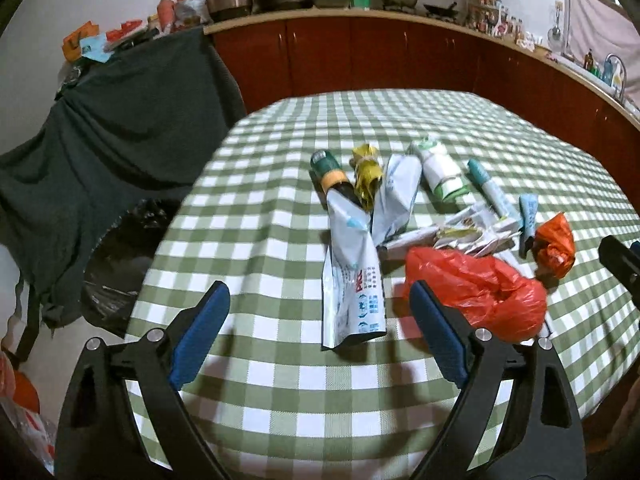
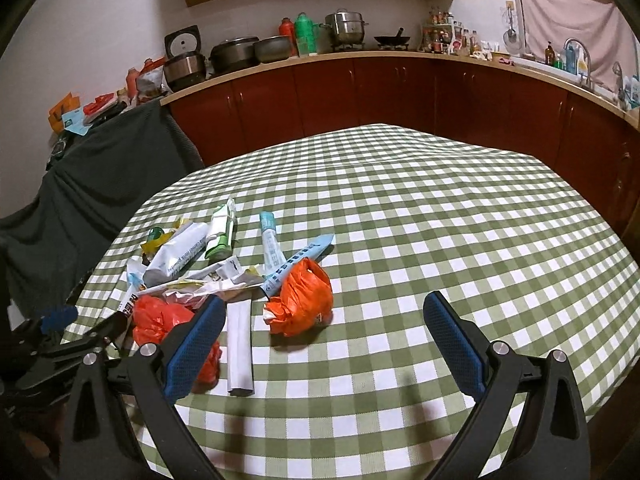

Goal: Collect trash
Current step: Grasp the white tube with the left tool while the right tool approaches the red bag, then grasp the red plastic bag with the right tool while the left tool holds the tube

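A heap of trash lies on the green-checked tablecloth (image 1: 280,392). It holds a white-and-blue pouch (image 1: 356,276), a big red plastic bag (image 1: 480,292), a small orange bag (image 1: 554,246), a green bottle (image 1: 332,176), a yellow wrapper (image 1: 366,172) and a teal tube (image 1: 490,190). My left gripper (image 1: 318,296) is open just short of the pouch, its right finger beside the red bag. My right gripper (image 2: 325,304) is open, holding nothing, with the orange bag (image 2: 300,300) lying just ahead of it. A white folded packet (image 2: 240,352) lies by its left finger.
A black bin bag (image 1: 116,264) sits on the floor left of the table, under a dark green cloth (image 1: 112,120) draped over a chair. Red cabinets (image 2: 360,92) with pots on the counter run behind. The tablecloth's right half (image 2: 460,220) is bare.
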A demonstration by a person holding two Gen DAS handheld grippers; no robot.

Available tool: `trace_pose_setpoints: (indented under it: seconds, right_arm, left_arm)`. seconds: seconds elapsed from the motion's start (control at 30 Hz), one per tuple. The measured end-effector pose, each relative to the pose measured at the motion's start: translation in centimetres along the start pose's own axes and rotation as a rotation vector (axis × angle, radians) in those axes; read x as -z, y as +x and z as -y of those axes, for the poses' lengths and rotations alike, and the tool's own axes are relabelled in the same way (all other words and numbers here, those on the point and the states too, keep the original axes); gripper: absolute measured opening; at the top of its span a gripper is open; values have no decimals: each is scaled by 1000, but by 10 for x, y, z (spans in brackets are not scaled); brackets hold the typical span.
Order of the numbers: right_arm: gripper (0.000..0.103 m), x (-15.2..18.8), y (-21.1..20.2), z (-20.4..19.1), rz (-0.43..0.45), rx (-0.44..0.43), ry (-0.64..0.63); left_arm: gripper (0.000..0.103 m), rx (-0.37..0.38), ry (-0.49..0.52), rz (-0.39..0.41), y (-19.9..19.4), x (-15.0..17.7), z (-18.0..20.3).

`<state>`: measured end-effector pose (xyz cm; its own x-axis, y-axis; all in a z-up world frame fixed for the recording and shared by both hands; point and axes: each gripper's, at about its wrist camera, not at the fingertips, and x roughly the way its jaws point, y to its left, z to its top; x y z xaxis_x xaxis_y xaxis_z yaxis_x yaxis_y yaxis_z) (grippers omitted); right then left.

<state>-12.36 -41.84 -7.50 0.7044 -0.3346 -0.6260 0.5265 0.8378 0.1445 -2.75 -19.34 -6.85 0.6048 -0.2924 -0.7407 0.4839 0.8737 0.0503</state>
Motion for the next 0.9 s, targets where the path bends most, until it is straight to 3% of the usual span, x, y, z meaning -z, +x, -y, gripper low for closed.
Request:
trace_pose_setpoints:
  seconds: [0.07, 0.13, 0.23, 0.3, 0.37, 0.47, 0.63, 0.7, 0.77, 0.9]
  right_arm:
    - [96, 1, 3, -1, -6, -9, -2]
    - [96, 3, 6, -4, -13, -22, -9]
    - [96, 4, 10, -10, -24, -38, -20]
    - [96, 5, 11, -15, -28, -52, -31]
    - [96, 5, 12, -20, -31, -64, -41]
    - [96, 6, 11, -33, -31, -87, -68]
    - [91, 8, 10, -55, -36, -133, -113]
    - [74, 10, 12, -66, -44, -153, -133]
    - [70, 11, 15, -74, -62, -175, -149]
    - [69, 16, 19, -94, -73, -202, -201]
  left_arm:
    - [86, 10, -6, -34, 9, 0, -2]
    - [73, -3, -8, -51, 13, 2, -4]
    - [64, 8, -8, -70, 18, 4, -7]
    - [53, 4, -5, -62, 17, 4, -7]
    - [32, 30, -7, -72, 19, 4, -10]
    - [17, 54, -5, -65, 18, 6, -14]
    - [11, 60, 1, -37, 10, 9, -26]
    - [11, 56, -1, -27, 4, 11, -32]
    - [11, 56, -11, -24, 1, 12, -37]
    - [11, 47, -29, -11, -6, 17, -51]
